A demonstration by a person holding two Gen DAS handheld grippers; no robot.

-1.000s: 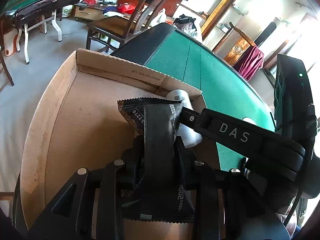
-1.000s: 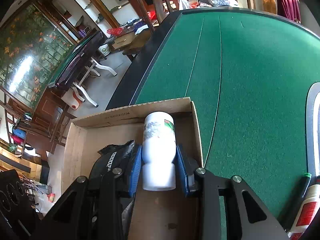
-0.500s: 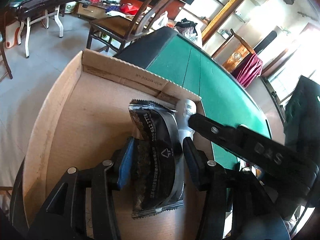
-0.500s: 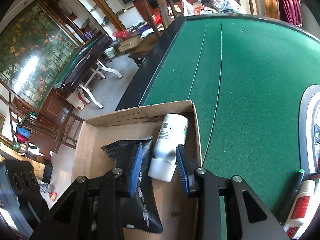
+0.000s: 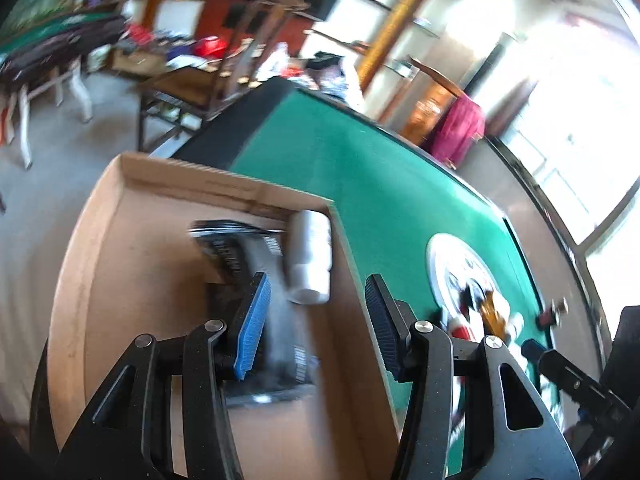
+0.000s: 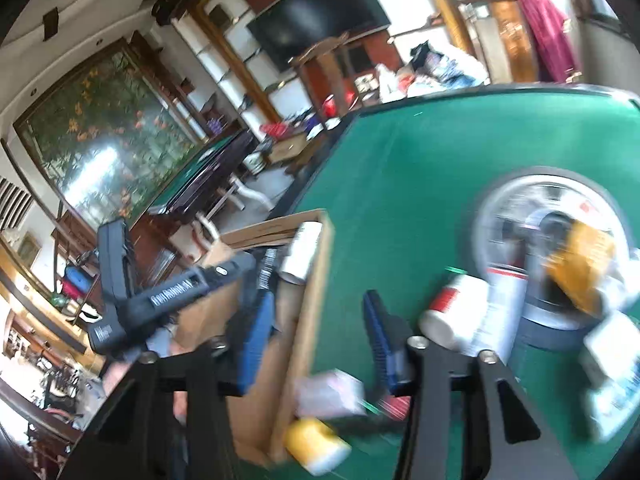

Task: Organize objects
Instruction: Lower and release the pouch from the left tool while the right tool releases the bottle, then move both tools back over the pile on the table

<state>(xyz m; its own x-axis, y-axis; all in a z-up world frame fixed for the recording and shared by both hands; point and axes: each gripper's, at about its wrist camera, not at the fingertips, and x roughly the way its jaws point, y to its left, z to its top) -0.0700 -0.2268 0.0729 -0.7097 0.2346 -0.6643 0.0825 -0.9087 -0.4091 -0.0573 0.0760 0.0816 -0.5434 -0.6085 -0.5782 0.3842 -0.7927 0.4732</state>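
Left gripper (image 5: 316, 320) fingers spread wide, holding nothing, above box (image 5: 104, 240) right side. Box on green counter (image 5: 360, 184) edge. Black pouch (image 5: 248, 280) flat inside box; white bottle (image 5: 310, 256) lying beside it against right wall. Right gripper (image 6: 320, 344) fingers wide apart, empty, over box wall. Bottles (image 6: 476, 312) clustered near round disc (image 6: 500, 200) on counter; blurred.

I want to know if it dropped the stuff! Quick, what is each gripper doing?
Left gripper: open, holding nothing; the black packet and white bottle lie in the cardboard box.
Right gripper: open, holding nothing.
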